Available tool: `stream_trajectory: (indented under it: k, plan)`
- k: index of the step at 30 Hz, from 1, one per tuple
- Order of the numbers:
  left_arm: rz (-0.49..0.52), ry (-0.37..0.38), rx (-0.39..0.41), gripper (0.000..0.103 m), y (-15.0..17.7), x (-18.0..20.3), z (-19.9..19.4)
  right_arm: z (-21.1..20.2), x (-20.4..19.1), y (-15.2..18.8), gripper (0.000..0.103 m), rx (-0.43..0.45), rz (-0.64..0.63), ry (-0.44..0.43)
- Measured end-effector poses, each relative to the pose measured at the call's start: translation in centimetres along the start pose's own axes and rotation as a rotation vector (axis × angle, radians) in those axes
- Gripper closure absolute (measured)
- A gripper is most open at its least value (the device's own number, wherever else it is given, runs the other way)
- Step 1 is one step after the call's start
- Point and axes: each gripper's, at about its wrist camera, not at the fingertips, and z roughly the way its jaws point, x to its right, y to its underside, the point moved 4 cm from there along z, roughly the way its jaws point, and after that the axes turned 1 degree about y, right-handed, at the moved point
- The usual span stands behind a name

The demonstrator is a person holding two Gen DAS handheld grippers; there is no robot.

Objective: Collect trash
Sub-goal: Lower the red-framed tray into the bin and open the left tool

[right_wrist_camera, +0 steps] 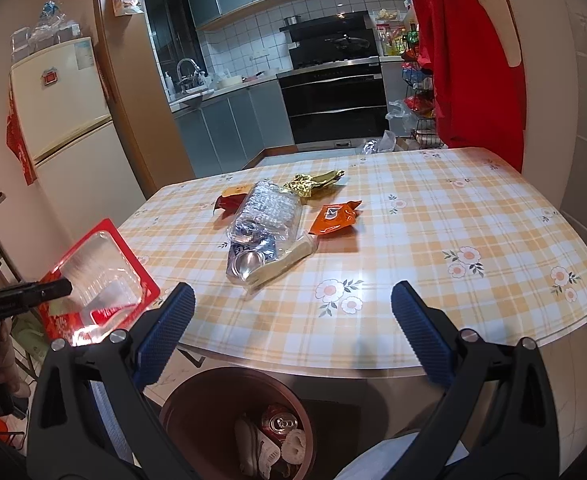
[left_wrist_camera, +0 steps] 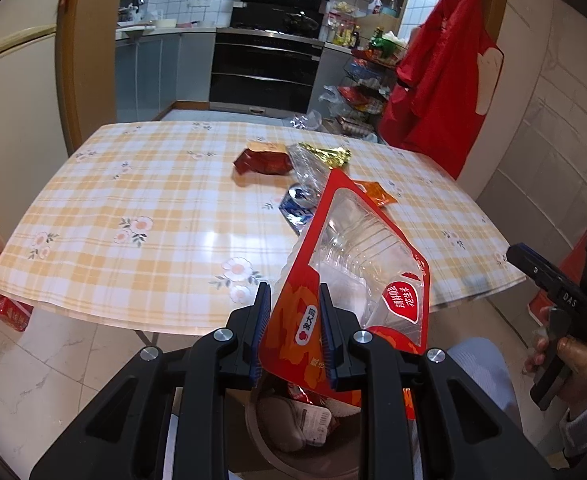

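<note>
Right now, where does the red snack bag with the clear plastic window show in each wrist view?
Left wrist view: red snack bag with the clear window, centre-right, pinched in the left gripper.
Right wrist view: same bag, lower left, off the table edge.
Shared landmark: orange foil packet on the checked tablecloth.

The right gripper [right_wrist_camera: 292,312] gapes wide and empty above a brown bin [right_wrist_camera: 181,408] holding a red can [right_wrist_camera: 279,424], while 1 crushed bottle [right_wrist_camera: 267,216] and an orange wrapper [right_wrist_camera: 335,218] lie on the checked table [right_wrist_camera: 473,216].
</note>
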Motion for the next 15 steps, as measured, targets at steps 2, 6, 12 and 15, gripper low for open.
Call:
stream_trajectory:
  k: [2,6,12,15]
  plan:
    - [0.004,0.009,-0.008,0.080,0.1,0.5,0.2,0.0,0.1,0.0,0.006,-0.001,0.003,0.002]
    - [0.018,0.038,-0.029,0.080,0.6,1.4,0.8,0.1,0.4,0.1,0.006,-0.003,0.009,0.006]
    - [-0.045,0.146,-0.084,0.055,1.7,2.5,2.4,0.3,0.6,0.3,0.006,-0.011,0.018,0.005]
    - [-0.055,0.139,-0.095,0.043,2.0,2.7,3.0,0.3,0.6,0.4,0.006,-0.012,0.016,0.007]
